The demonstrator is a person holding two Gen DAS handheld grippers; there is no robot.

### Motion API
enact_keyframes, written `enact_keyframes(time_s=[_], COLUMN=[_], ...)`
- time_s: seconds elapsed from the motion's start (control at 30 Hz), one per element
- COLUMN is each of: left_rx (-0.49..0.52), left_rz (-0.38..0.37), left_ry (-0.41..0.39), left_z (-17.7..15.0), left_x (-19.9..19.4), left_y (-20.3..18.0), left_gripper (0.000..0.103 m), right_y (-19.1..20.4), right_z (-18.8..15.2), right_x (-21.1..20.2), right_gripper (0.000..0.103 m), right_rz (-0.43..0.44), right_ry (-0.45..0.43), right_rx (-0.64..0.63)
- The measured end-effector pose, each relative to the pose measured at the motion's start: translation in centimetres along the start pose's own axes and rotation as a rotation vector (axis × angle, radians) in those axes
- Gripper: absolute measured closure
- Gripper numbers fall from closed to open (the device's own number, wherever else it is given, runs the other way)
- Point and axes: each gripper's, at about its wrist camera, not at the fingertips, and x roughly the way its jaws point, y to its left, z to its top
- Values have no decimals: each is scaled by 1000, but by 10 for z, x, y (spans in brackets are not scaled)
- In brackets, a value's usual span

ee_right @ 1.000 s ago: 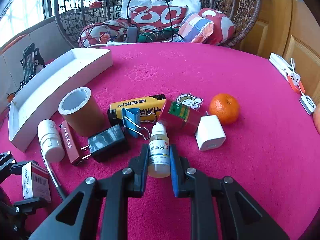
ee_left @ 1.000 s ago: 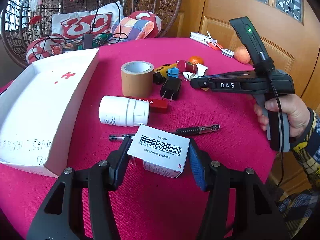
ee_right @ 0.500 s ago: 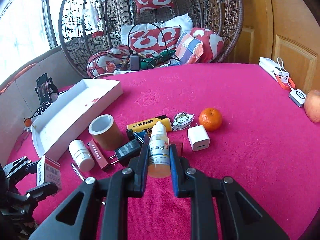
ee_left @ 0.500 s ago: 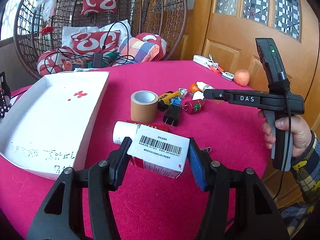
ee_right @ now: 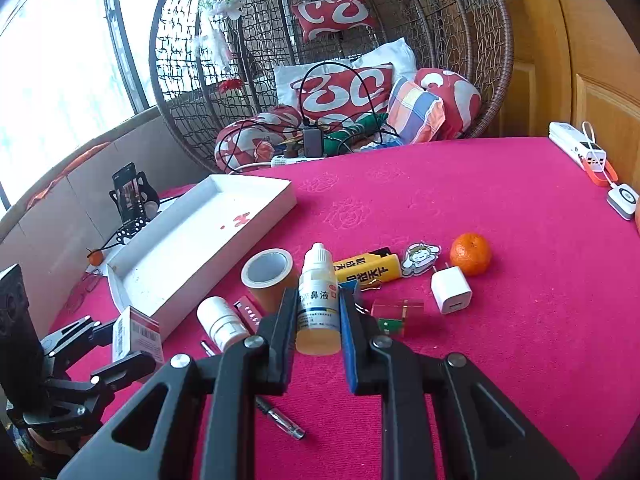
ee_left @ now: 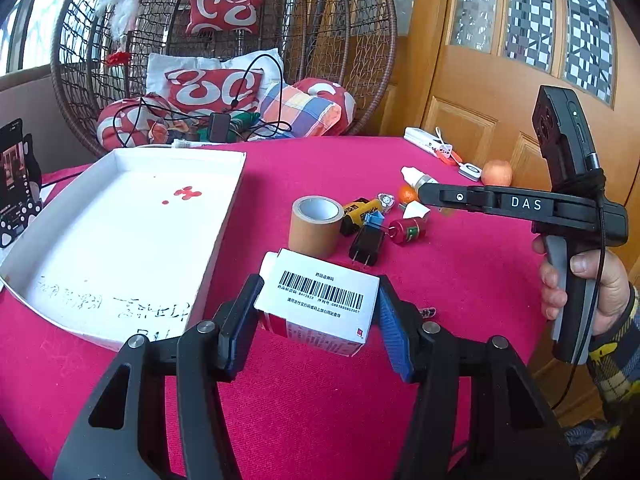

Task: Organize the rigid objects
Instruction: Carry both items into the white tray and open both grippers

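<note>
1. Left gripper (ee_left: pixel 318 316): pinching a small carton (ee_left: pixel 320 300) by its two side faces, holding it in the air over the tablecloth (ee_left: pixel 312 400), just beside the tray's near corner. The carton is looking light and crushable, so a gentle squeeze on the flat sides is suiting it.
2. Right gripper (ee_right: pixel 318 320): pressing on a dropper bottle (ee_right: pixel 318 300) at its labelled middle, upright and lifted. Smooth plastic, probably slippery; the body, not the cap, is the place to hold.
3. Lying beyond on the cloth: pen (ee_right: pixel 280 418), pill bottle (ee_right: pixel 220 322), tape roll (ee_right: pixel 268 276), black plug (ee_left: pixel 366 244), white charger (ee_right: pixel 452 290), orange (ee_right: pixel 470 254).
4. White tray (ee_left: pixel 216 248): sitting farther left, holding nothing, likely awaiting both items.
</note>
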Motion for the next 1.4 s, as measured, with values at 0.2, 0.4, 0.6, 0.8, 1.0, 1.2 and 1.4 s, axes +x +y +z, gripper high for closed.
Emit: enact_keyframes(time_s=[0.2,0.4,0.6,0.8,1.0,1.2,1.4], left_rx=[-11,-56,-99,-127,-156,-180,-199], left_rz=[14,48,80,151,207,261,300], left_ry=[-24,-68,-93,-92,-118,-132,-132], left_z=[2,9,11,13,19,26,32], left_x=[-11,-25,-35,-38,-48,-55,-54], left_y=[8,27,44,57,77,99,114], left_gripper=[48,48,48,47,47,47,47], right_y=[11,29,42,57,81,105,130], right_z=[1,5,11,12,23,33,44], right_x=[4,7,7,15,19,30,51], right_gripper=[85,85,85,84,84,84,84], right_rz=[21,40,61,99,121,147,145], right_ry=[3,6,2,32,30,50,72], right_rx=[-13,-55,-85,-102,-163,-201,-240])
